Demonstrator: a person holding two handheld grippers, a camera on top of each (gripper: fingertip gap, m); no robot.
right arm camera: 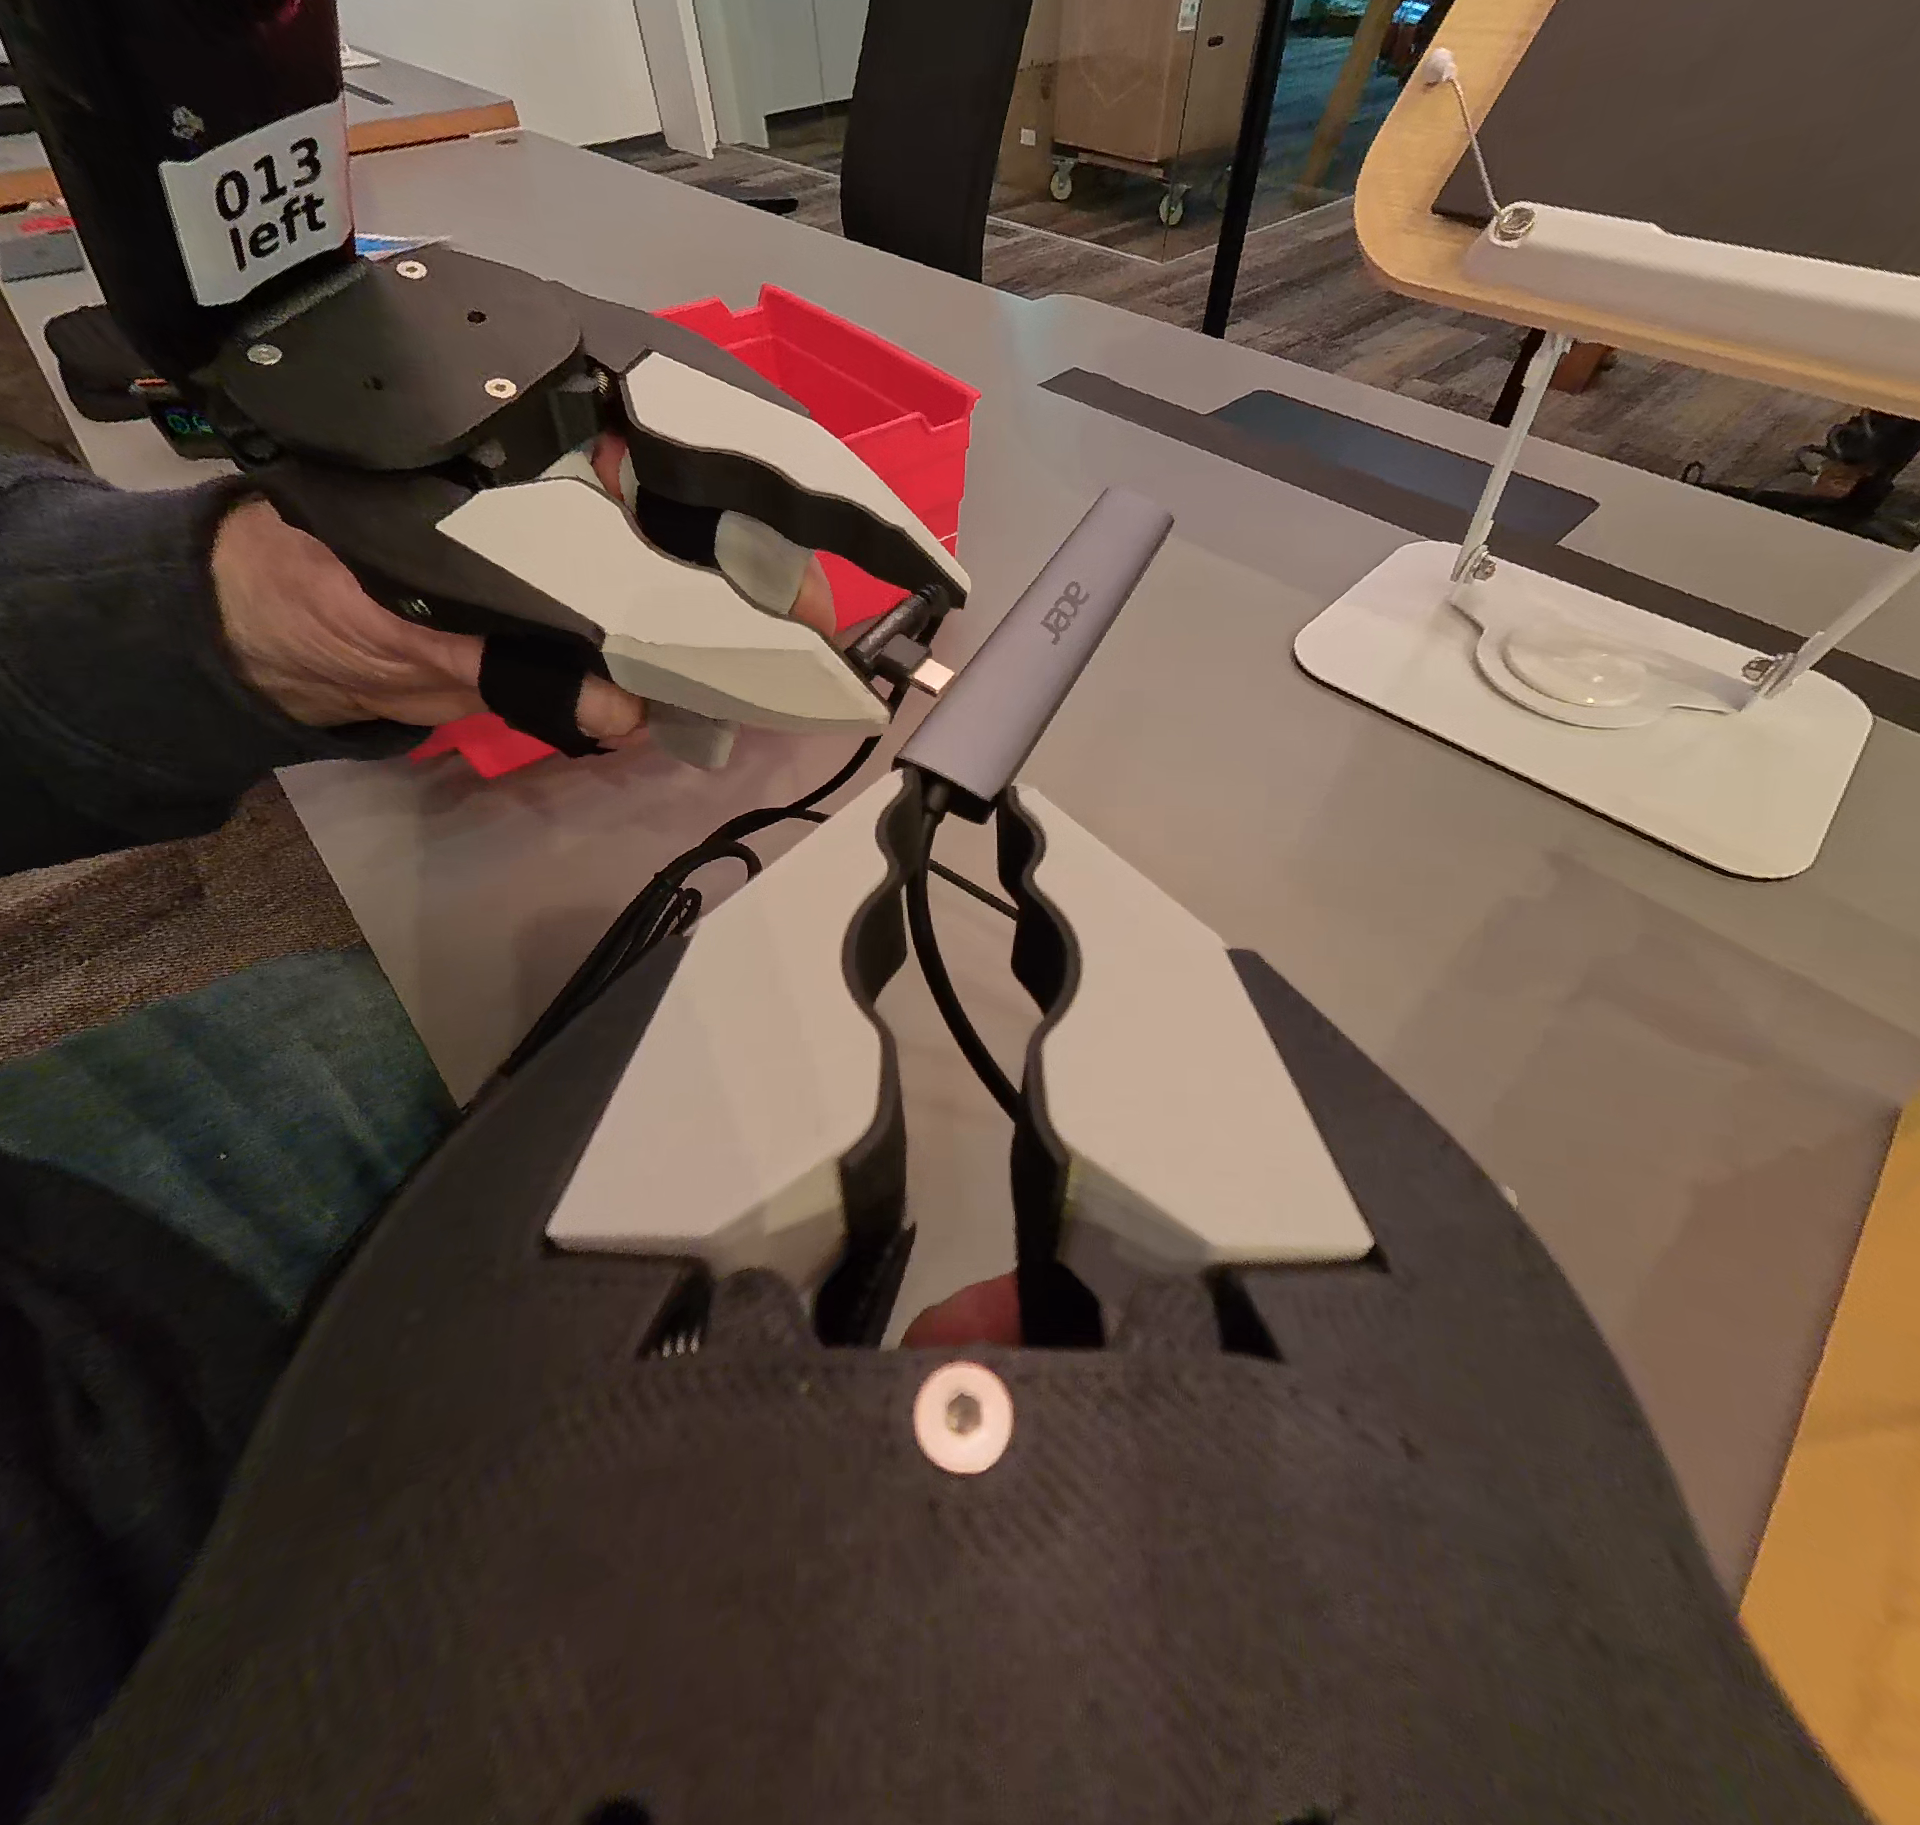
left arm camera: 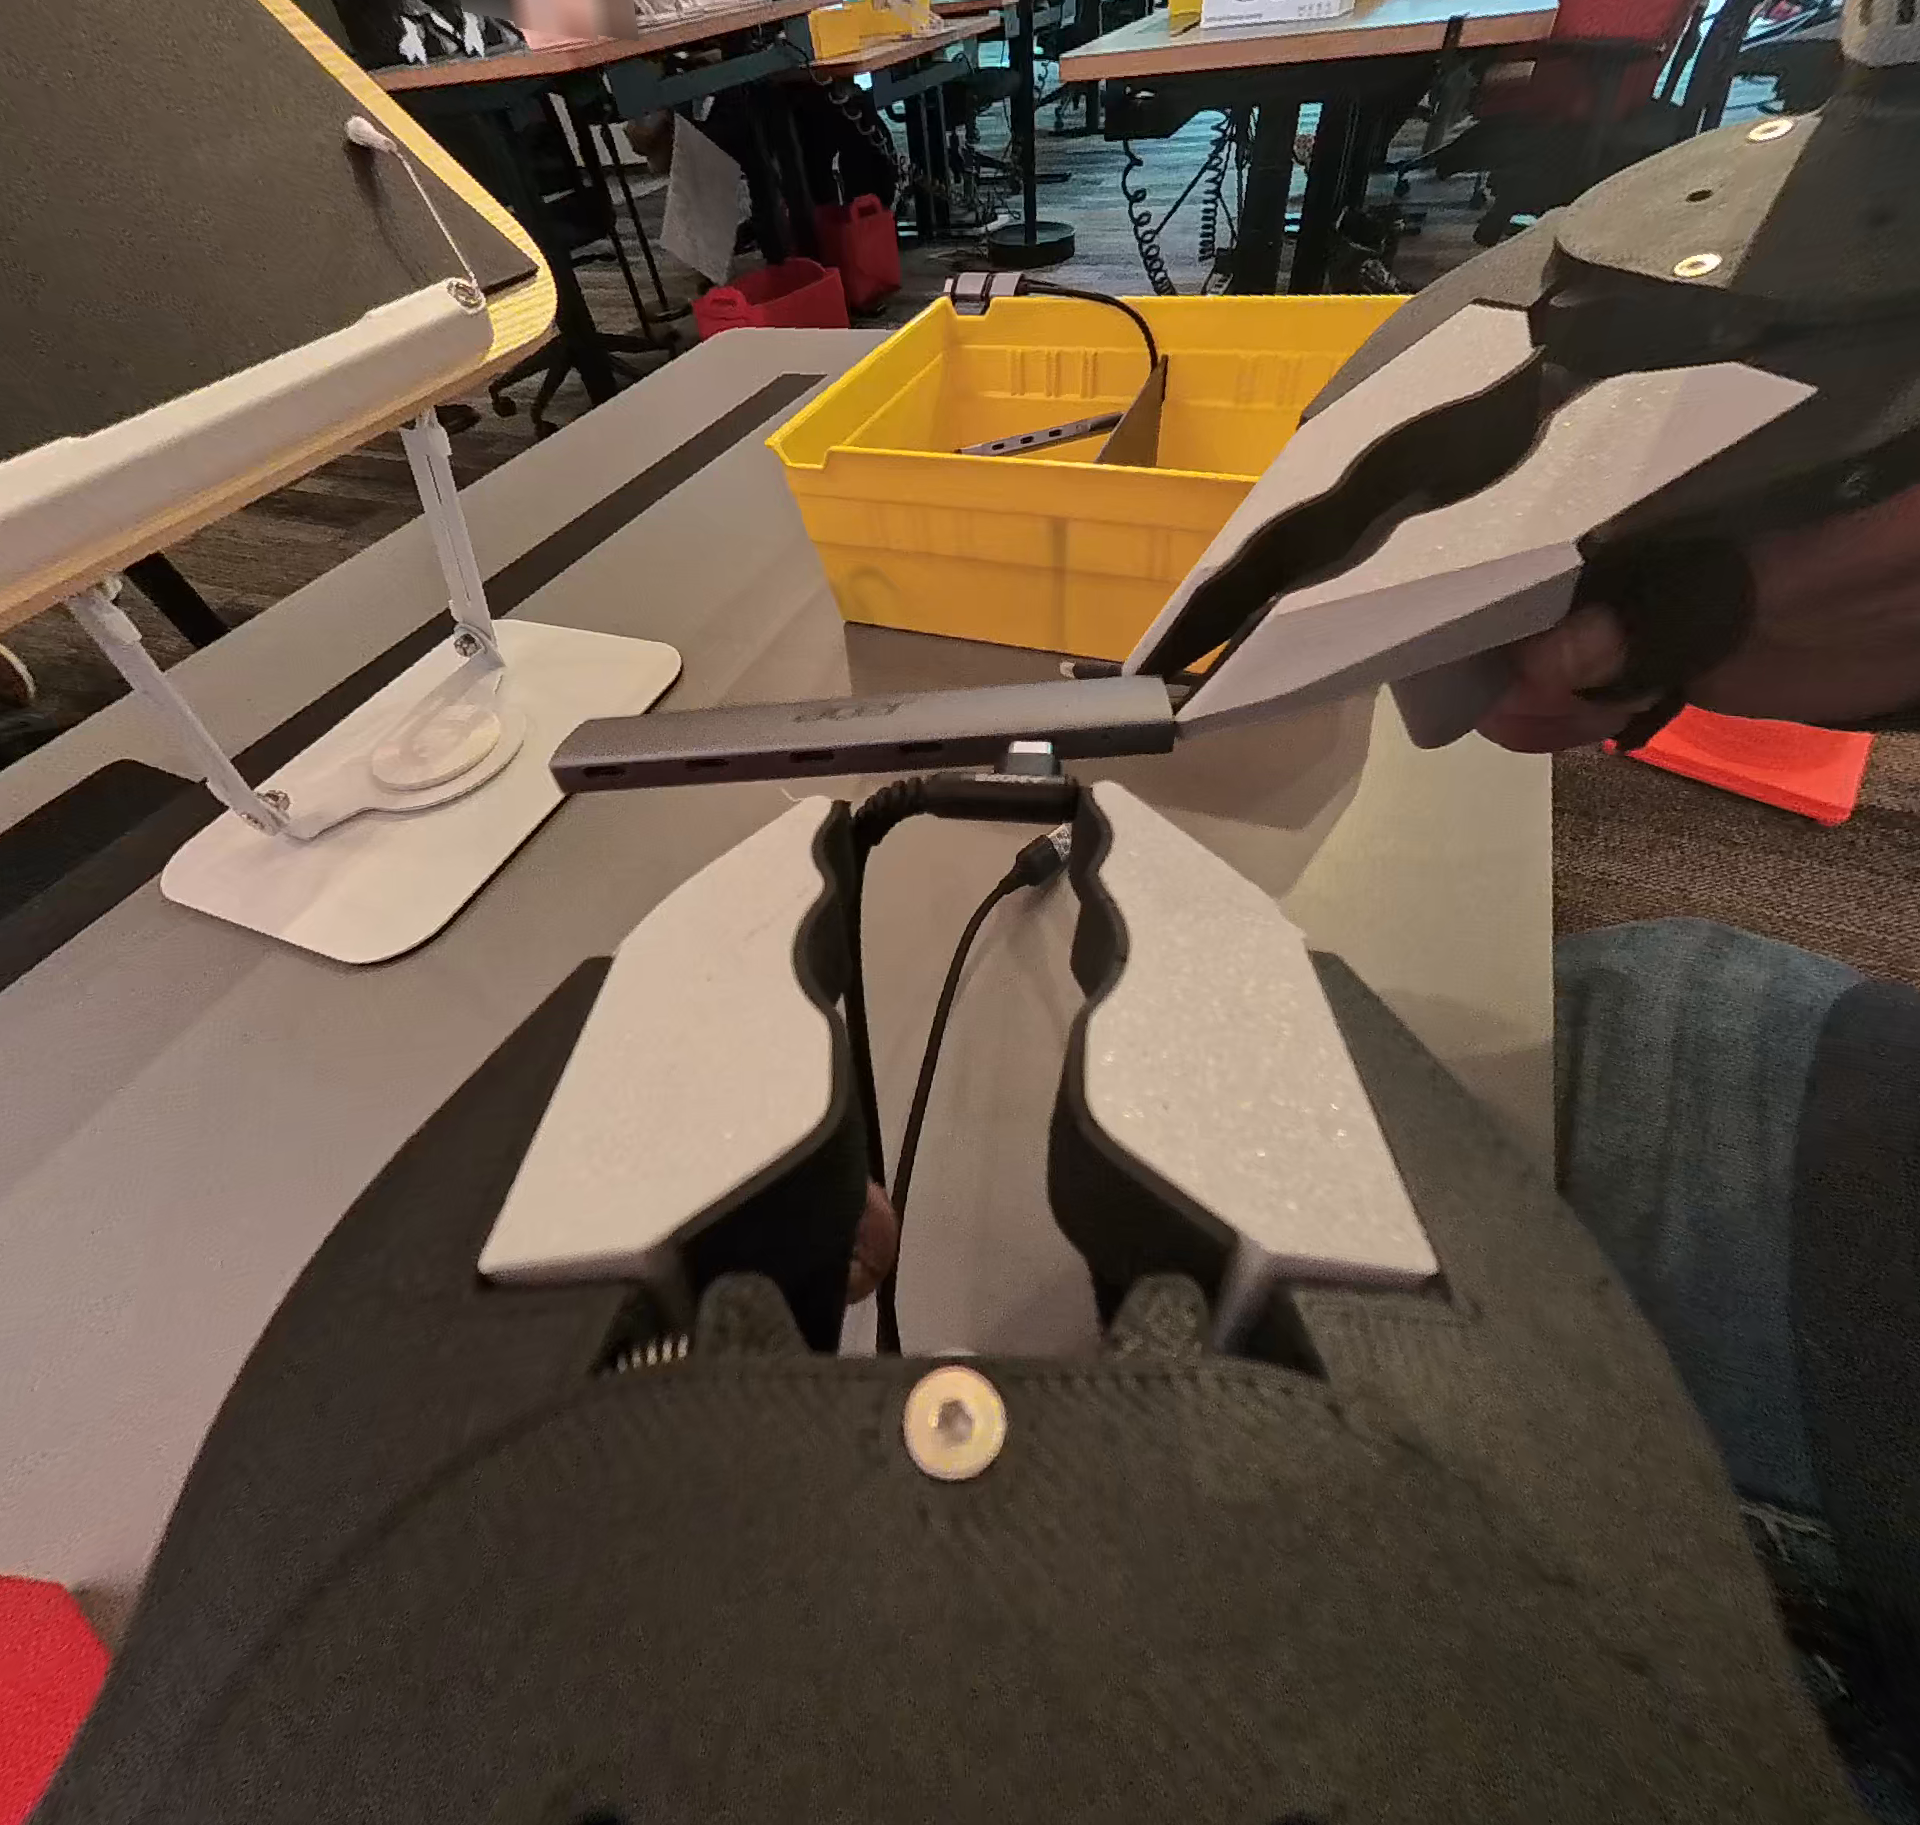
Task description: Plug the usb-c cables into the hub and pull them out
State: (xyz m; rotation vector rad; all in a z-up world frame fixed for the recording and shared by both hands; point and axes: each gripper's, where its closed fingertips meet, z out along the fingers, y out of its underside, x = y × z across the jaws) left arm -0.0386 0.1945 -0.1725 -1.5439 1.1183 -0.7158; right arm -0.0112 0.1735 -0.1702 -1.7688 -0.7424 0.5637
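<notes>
A: Hub (right arm camera: 1023,648) position?
B: Lifted above the grey surface (right arm camera: 1351,944), its cabled end pinched in the right claw (right arm camera: 951,799).
A: Left claw (left arm camera: 961,804)?
B: Pressed onto the USB-C cable (left arm camera: 914,1027) plug, whose metal tip sits just at the hub's port side, not visibly seated.
A: Anything at twelve o'clock?
B: Yellow bin (left arm camera: 997,528), in the left wrist view.

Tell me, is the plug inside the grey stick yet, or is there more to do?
Not yet. Already done: the right gripper holds the grey hub up off the table by its cabled end, and the left gripper has picked up the usb-c plug. Happening now: the plug's metal tip sits right beside the hub's side, still showing. Left: push it into a port, then pull it out.
</notes>
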